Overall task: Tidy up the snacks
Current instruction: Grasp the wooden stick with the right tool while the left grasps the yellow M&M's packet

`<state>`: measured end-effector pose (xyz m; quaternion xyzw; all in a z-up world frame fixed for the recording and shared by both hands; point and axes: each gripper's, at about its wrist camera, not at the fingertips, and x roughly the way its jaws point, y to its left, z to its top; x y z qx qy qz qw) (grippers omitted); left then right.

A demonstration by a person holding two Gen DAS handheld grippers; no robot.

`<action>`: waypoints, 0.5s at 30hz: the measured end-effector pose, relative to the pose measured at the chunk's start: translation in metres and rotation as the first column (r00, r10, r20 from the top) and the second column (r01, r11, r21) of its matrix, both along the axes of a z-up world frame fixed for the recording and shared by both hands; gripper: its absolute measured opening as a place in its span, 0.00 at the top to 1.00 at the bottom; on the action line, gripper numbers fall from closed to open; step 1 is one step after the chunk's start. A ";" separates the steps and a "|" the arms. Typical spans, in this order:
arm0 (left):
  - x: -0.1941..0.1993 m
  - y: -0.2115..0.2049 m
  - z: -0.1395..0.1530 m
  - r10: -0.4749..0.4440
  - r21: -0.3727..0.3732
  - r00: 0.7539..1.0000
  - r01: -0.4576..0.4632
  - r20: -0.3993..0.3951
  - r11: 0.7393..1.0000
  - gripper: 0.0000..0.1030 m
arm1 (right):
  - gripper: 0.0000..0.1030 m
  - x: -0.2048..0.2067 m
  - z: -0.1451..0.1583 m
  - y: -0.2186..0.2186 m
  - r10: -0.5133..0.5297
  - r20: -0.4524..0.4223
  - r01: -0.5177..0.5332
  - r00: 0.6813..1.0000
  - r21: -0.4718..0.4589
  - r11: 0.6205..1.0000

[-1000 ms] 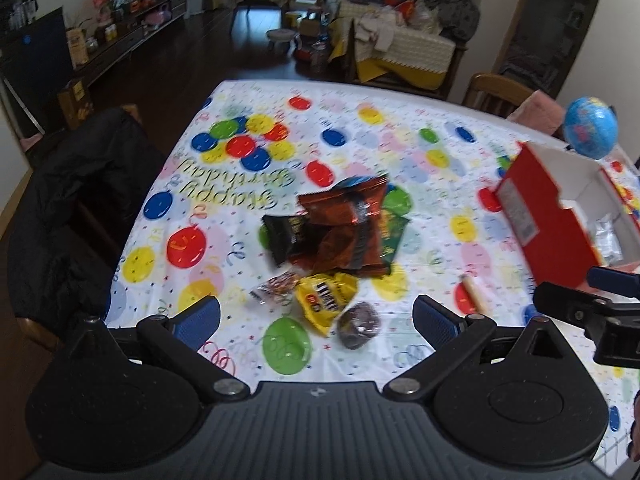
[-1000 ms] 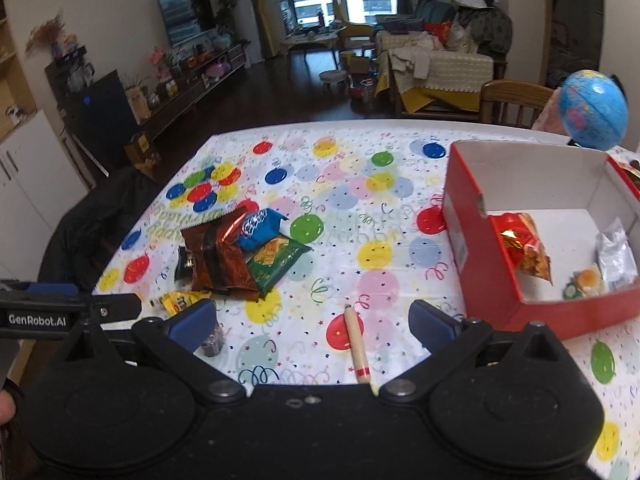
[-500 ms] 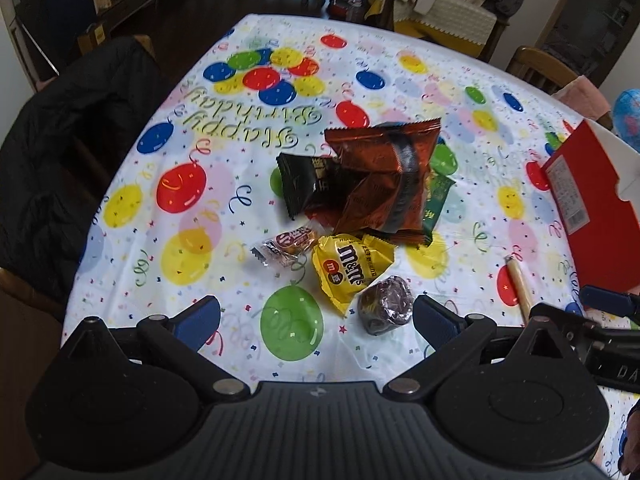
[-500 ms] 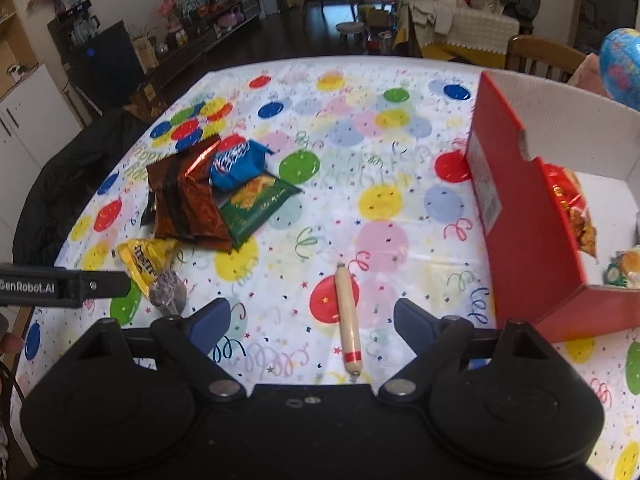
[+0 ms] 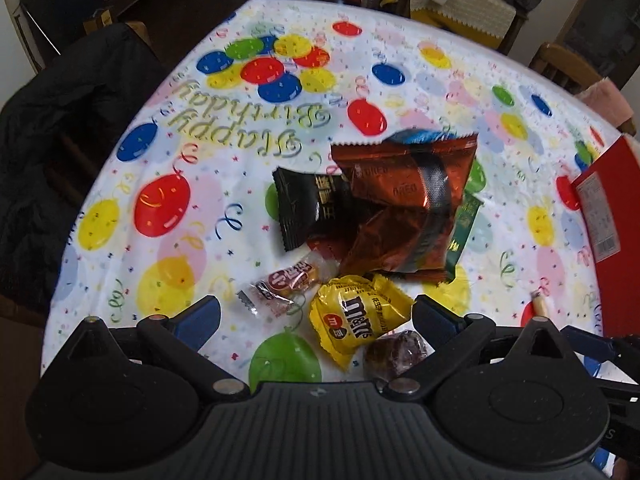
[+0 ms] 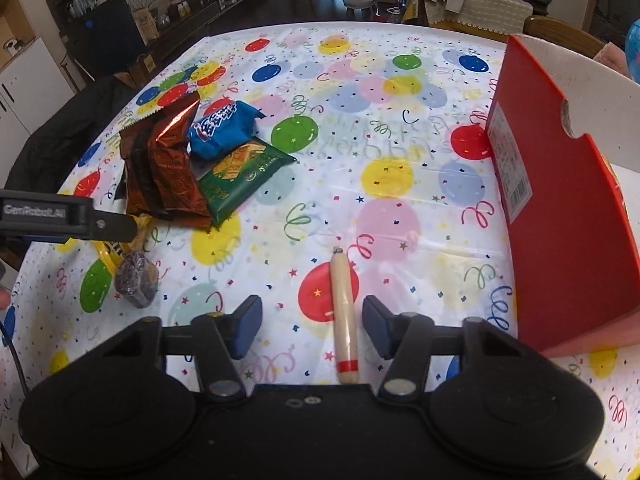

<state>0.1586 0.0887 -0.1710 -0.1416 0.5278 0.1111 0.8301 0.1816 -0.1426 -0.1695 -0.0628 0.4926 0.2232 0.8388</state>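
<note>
A pale sausage stick (image 6: pixel 344 316) lies on the balloon tablecloth between the fingers of my right gripper (image 6: pixel 312 326). The jaws are closing around it; gaps show on both sides, so the pads are off it. My left gripper (image 5: pixel 316 318) stands open low over a yellow M&M's bag (image 5: pixel 356 320), with a small pink-wrapped candy (image 5: pixel 284 284) at its left and a dark purple wrapped sweet (image 5: pixel 394 352) by its right finger. Behind lie brown foil packets (image 5: pixel 404 208), a black packet (image 5: pixel 312 204), a blue packet (image 6: pixel 222 128) and a green packet (image 6: pixel 240 172).
A red cardboard box (image 6: pixel 560 200) with a white inside stands at the right, close to the sausage stick. A dark jacket (image 5: pixel 48 152) hangs over a chair at the table's left edge. A wooden chair (image 5: pixel 568 66) stands beyond the far side.
Both grippers have come down closer to the table. The right jaws have narrowed around the sausage stick. The left gripper now hangs right over the yellow bag.
</note>
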 end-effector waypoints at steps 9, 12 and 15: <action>0.004 0.002 -0.004 0.006 -0.048 1.000 -0.006 0.003 0.999 0.20 | 0.74 0.003 -0.007 0.002 0.002 0.000 -0.002 1.000 -0.030 1.000; 0.004 0.002 -0.003 0.003 -0.071 1.000 -0.003 0.001 0.997 0.31 | 0.83 0.004 -0.007 0.002 -0.002 0.012 0.003 1.000 -0.051 0.999; 0.003 0.003 -0.001 0.007 -0.094 1.000 -0.007 0.003 0.996 0.40 | 0.91 0.006 -0.007 0.001 -0.016 0.016 0.017 1.000 -0.060 0.998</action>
